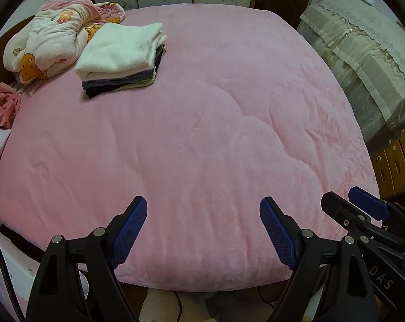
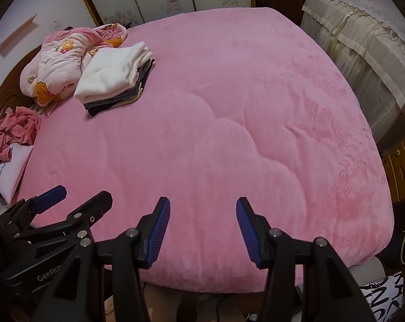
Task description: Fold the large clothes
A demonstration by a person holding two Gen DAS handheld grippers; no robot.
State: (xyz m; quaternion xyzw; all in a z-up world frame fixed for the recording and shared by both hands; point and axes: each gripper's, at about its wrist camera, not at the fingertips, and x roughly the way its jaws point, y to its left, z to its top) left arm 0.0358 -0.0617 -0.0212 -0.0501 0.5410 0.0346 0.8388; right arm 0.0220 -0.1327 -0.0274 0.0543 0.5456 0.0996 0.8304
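A pink plush bed cover fills both views. At its far left lies a stack of folded clothes, white on top, dark ones beneath. My left gripper hovers open over the near edge of the bed with nothing between its blue pads. My right gripper is open too, empty, above the same near edge. Each gripper shows at the side of the other's view: the right gripper and the left gripper.
A crumpled cartoon-print quilt lies beside the stack. A bunched pink garment sits at the left edge. Furniture under a beige cover stands on the right, wooden drawers below it.
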